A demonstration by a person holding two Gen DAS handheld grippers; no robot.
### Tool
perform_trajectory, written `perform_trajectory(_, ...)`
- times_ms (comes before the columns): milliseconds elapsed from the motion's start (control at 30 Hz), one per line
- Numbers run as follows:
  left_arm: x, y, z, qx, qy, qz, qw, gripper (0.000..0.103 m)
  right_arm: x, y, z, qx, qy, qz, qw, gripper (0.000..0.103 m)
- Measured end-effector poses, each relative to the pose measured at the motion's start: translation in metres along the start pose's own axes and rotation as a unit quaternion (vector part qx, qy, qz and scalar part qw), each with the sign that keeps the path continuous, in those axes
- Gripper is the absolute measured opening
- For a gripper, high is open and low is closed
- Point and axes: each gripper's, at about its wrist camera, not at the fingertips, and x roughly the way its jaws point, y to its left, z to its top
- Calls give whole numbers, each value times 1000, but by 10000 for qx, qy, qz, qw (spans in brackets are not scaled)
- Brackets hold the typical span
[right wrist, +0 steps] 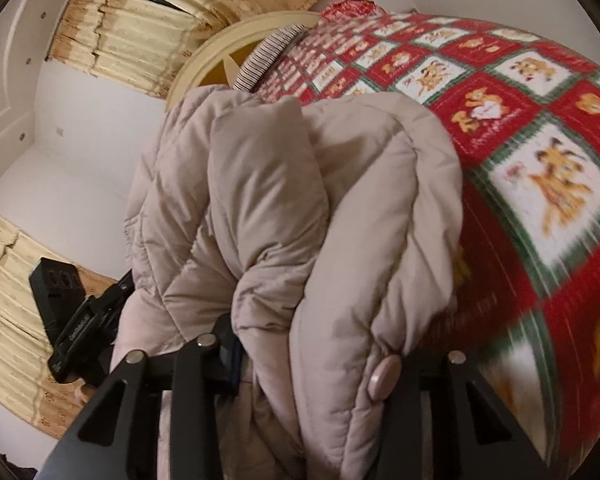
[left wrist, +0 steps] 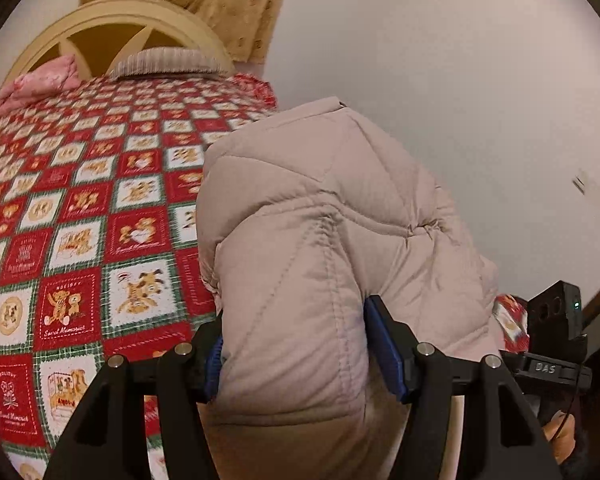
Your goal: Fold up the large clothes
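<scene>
A beige quilted puffer jacket (left wrist: 324, 208) is held up above the bed. My left gripper (left wrist: 296, 344) is shut on a thick fold of it, blue pads pressing each side. In the right wrist view the same jacket (right wrist: 284, 208) hangs bunched in several folds, with a round button (right wrist: 384, 376) near the jaws. My right gripper (right wrist: 320, 364) is shut on the bunched fabric; its fingertips are mostly hidden by the cloth. The right gripper's body (left wrist: 556, 332) shows at the left view's right edge, and the left gripper's body (right wrist: 64, 320) at the right view's left edge.
The bed has a red, white and green teddy-bear quilt (left wrist: 80, 208), also in the right wrist view (right wrist: 540, 160). A striped pillow (left wrist: 168, 62) and pink bedding (left wrist: 40, 84) lie by the cream headboard (left wrist: 116, 24). Yellow curtains (right wrist: 128, 44) hang behind. White wall (left wrist: 460, 100) is to the right.
</scene>
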Motion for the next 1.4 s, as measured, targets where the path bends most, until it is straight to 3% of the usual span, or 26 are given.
perform_trajectory(200, -12, -56, 2, 361, -60, -364, 9987, 63, -67, 19, -22, -111, -423, 78, 9990, 39)
perform_trajectory(367, 3, -110, 4, 623, -65, -663, 9958, 63, -124, 28, -23, -440, -847, -203, 9952, 39)
perform_trajectory(467, 23, -139, 7, 762, -9, -670, 9948, 63, -147, 12, -16, -384, -1094, -419, 9924, 38)
perform_trajectory(667, 77, -173, 12, 943, 157, -334, 9949, 63, -147, -52, 13, -59, -1245, -766, 9892, 37)
perform_trajectory(867, 126, -162, 27, 833, 311, 208, 9958, 65, -110, -111, 36, 225, -980, -1216, 9875, 37)
perform_trajectory(967, 145, -151, 30, 628, 432, 305, 9966, 70, -89, -136, 42, 479, -957, -1095, 9882, 38)
perform_trajectory(1200, 154, -145, 16, 941, 440, 299, 9941, 82, -90, -128, 36, 350, -892, -1322, 9866, 44)
perform_trajectory(1400, 149, -148, 10, 1211, 435, 220, 9914, 85, -97, -118, 10, 437, -1105, -1554, 9807, 51)
